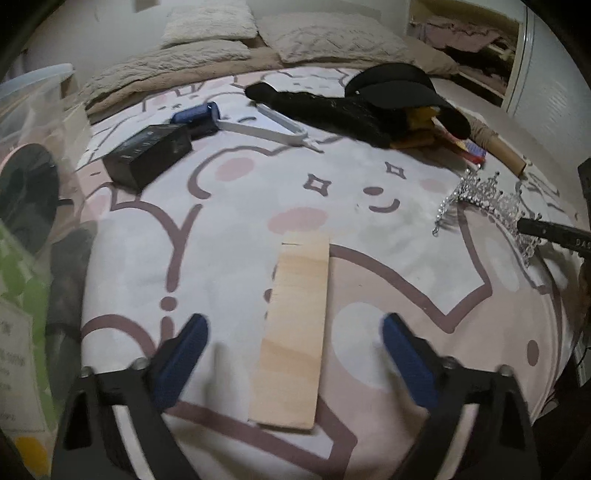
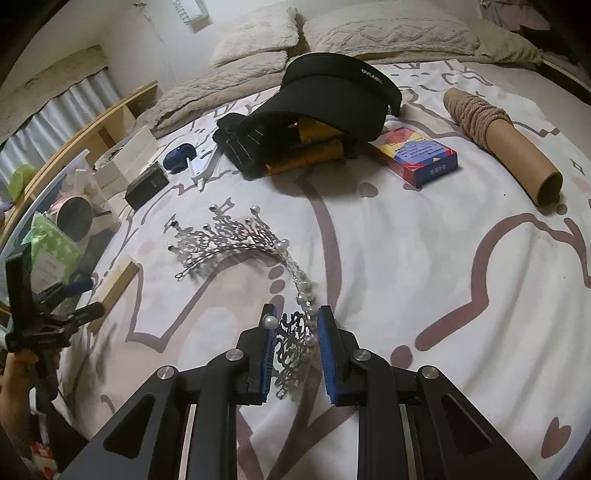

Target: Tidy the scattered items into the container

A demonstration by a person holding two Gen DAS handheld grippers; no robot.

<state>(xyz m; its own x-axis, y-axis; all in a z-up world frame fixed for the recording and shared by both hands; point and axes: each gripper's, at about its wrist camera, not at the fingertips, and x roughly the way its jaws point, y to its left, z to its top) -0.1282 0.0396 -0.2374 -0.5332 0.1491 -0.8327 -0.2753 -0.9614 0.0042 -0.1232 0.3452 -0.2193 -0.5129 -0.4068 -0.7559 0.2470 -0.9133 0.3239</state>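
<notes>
So, left to right: clear plastic container (image 2: 55, 206) at the bed's left edge, already stuffed with a green star-print pack, a round dark disc and small boxes. Left gripper (image 1: 291, 332) hangs over a pale wooden slat (image 1: 295, 332) lying flat on the bedsheet (image 1: 369, 258); jaws wide on either side of the slat, pads clear of it. Black box (image 1: 147, 155) and blue lint roller (image 1: 199, 116) lie further back on the left. Silver tiara (image 2: 240, 240) with pearls and leafy wire branches sits mid-bed, one end pinched in the right gripper (image 2: 295, 332), jaws narrow on it. Behind: black visor (image 2: 332, 96) on a dark heap, blue card box (image 2: 417, 158), cardboard tube (image 2: 509, 140) wound with twine at right. Sheet is white and pink with brown cartoon outlines. Beige pillows (image 2: 258, 33) at the head, white wall, wooden shelf left.
</notes>
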